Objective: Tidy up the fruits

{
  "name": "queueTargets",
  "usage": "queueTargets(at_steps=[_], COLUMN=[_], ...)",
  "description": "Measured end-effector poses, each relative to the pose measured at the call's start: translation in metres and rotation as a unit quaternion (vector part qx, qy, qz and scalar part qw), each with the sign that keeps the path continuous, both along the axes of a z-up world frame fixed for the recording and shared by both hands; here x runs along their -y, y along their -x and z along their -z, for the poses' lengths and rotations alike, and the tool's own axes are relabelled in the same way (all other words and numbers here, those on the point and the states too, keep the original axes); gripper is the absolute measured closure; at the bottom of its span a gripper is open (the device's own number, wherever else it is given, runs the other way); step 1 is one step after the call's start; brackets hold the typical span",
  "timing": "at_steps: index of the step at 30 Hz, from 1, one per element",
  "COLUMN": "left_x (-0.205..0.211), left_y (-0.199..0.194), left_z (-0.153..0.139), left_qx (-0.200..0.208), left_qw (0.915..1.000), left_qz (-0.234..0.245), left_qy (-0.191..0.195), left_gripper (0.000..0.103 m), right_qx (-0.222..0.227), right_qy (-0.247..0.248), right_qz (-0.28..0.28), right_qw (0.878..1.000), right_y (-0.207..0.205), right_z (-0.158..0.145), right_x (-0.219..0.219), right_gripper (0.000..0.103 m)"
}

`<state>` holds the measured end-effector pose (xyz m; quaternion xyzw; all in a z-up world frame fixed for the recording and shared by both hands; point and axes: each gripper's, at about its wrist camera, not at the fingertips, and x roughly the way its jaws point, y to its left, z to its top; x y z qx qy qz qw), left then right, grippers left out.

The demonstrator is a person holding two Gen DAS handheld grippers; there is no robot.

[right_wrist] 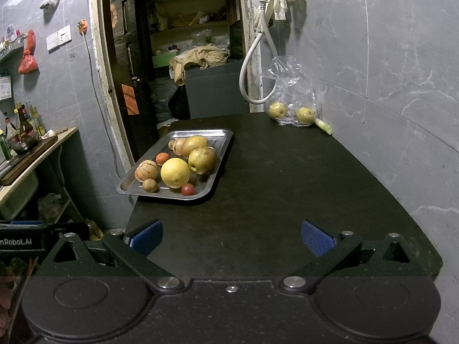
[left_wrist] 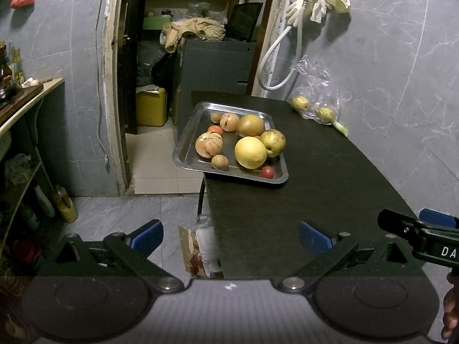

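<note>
While our left tool (left_wrist: 231, 236) and right tool (right_wrist: 231, 236) hover wide open and empty at the table's (right_wrist: 287, 200) near edge, the fruit (right_wrist: 175, 172) sits on a tray (right_wrist: 221, 154) overhanging its left edge; two more lie bagged (right_wrist: 289, 97) at the far corner.
</note>
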<state>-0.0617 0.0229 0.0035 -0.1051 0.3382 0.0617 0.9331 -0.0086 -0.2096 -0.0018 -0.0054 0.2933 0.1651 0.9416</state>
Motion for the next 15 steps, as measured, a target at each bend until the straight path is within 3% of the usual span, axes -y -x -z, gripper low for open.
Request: queueTargets(at_steps=[15], left_x=[0.0019], left_y=[-0.0022], left_z=[-0.0033], left_qx=[0.002], left_qw=[1.0000], left_qz=[0.004], left_qy=[0.001], left_gripper=[0.000], right_qx=[0.000], right_qy=[0.001], right_qz=[0.010], right_qw=[1.000], right_y=[0.0004], right_z=[-0.0015], right_x=[0.0048], right_gripper=[0.001])
